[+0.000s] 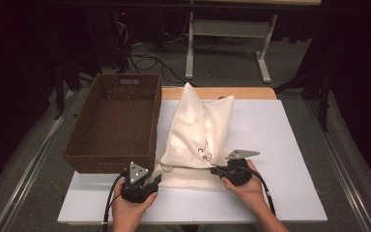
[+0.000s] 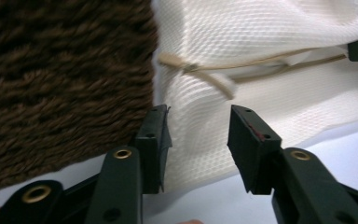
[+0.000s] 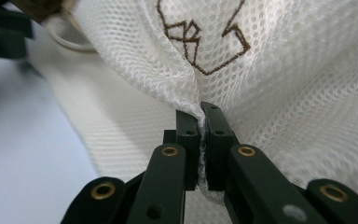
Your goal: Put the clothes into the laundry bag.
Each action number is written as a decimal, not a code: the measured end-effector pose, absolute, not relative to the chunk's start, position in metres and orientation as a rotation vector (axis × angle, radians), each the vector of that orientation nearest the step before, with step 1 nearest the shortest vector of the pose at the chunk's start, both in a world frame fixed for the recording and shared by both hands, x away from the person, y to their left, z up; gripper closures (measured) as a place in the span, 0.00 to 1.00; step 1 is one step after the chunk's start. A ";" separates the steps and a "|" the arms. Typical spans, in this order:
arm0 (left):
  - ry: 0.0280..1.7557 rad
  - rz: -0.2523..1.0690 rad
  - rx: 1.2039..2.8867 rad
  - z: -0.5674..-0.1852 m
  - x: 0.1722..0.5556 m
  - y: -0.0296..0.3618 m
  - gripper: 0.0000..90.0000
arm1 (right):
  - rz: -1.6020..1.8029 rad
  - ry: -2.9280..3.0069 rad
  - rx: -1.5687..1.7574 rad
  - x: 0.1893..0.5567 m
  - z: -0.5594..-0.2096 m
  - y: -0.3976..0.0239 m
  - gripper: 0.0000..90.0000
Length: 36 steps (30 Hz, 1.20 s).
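Note:
A cream mesh drawstring bag [image 1: 200, 130] lies on the white tabletop [image 1: 275, 130], its far end standing up in a peak. My right gripper [image 1: 214, 169] is shut on a fold of the bag's mesh near its open end; in the right gripper view the jaws [image 3: 201, 109] pinch the fabric [image 3: 284, 84] just below a brown printed mark. My left gripper [image 1: 155, 180] sits at the bag's near left corner, open. In the left gripper view its jaws [image 2: 198, 126] stand apart in front of the mesh [image 2: 261, 32], nothing pressed between them. A tan drawstring [image 2: 214, 70] runs across the bag beyond them.
A brown woven basket [image 1: 110, 157] stands left of the bag, its near right corner close to my left gripper; its wall [image 2: 60, 84] takes up the left of the left gripper view. Bare white tabletop lies to the right of the bag. Dark floor and desk legs lie beyond.

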<state>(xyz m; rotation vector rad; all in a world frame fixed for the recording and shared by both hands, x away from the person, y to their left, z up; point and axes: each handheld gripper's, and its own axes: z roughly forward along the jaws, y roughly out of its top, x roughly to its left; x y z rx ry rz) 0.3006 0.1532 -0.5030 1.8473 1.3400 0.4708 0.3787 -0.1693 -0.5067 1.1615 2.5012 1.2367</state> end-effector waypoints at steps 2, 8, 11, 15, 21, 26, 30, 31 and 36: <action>1.356 0.449 1.851 -0.507 0.304 0.156 0.61 | 1.208 2.499 1.190 0.381 -0.513 -0.168 0.98; 1.381 0.309 1.805 -0.521 0.313 0.164 0.64 | 1.285 2.485 1.191 0.381 -0.509 -0.173 0.86; 1.382 0.254 1.770 -0.524 0.315 0.167 0.70 | 1.357 2.487 1.172 0.381 -0.505 -0.178 0.81; 1.341 0.226 1.744 -0.519 0.313 0.171 0.93 | 1.385 2.467 1.119 0.377 -0.498 -0.178 0.74; 1.217 0.257 1.760 -0.503 0.304 0.161 0.96 | 1.471 2.376 1.051 0.367 -0.480 -0.177 0.51; 1.145 0.291 1.771 -0.493 0.296 0.155 0.96 | 1.506 2.297 1.030 0.359 -0.464 -0.180 0.40; 1.068 0.258 1.810 -0.489 0.288 0.147 0.96 | 1.535 2.255 1.037 0.356 -0.454 -0.183 0.39; 1.034 0.243 1.821 -0.489 0.285 0.145 0.96 | 1.539 2.254 1.034 0.355 -0.453 -0.183 0.39; 1.007 0.248 1.847 -0.489 0.281 0.141 0.95 | 1.561 2.267 0.985 0.348 -0.443 -0.178 0.39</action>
